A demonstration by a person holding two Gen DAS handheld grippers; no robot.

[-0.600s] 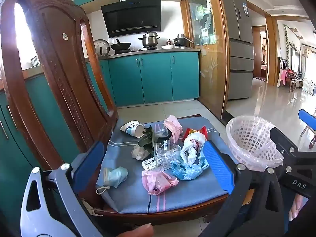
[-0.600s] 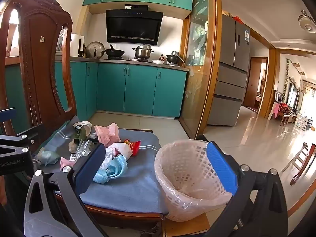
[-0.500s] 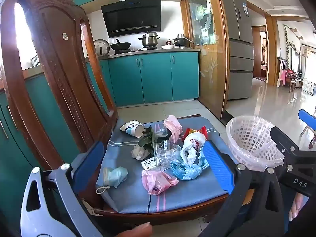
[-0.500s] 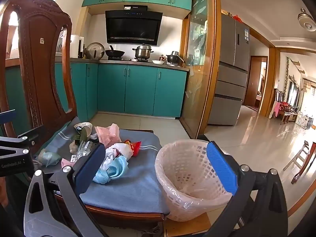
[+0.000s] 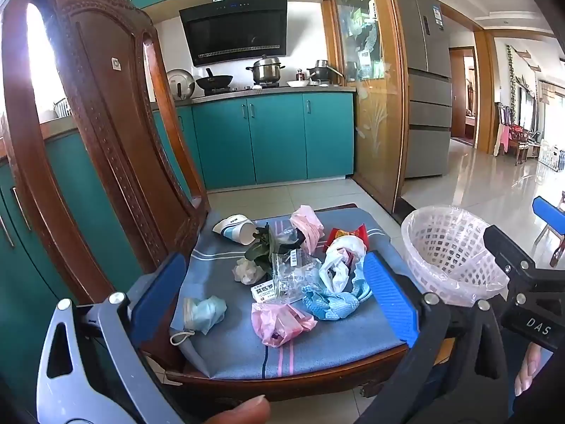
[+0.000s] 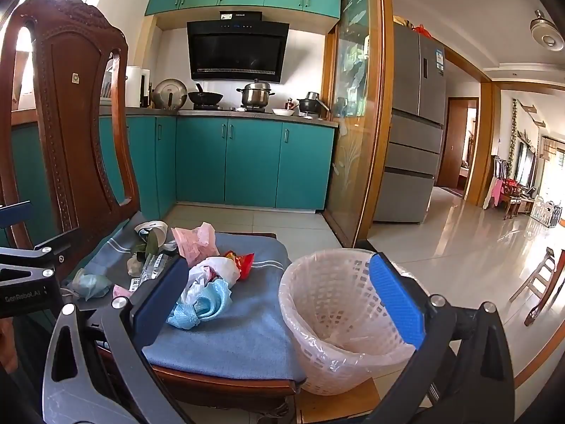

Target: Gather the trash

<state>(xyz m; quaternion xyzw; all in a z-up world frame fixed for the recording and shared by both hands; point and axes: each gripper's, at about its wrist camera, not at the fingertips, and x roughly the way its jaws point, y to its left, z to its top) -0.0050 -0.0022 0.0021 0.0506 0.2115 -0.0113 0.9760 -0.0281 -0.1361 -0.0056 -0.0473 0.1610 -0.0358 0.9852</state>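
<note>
Currently both grippers, left gripper (image 5: 279, 304) and right gripper (image 6: 282, 300), are held wide open, empty. Trash pile (image 5: 296, 275) is heaped mid-cushion (image 5: 240, 349); basket (image 6: 339, 318) sits beside its right edge. Risks: light bags snagged together, or dropped short of the rim.

It was a home kitchen: beyond the claw stood teal cabinets (image 6: 254, 166), a black range hood (image 6: 237, 51) over pots (image 6: 255, 93), and a steel refrigerator (image 6: 415, 123) farther right.
</note>
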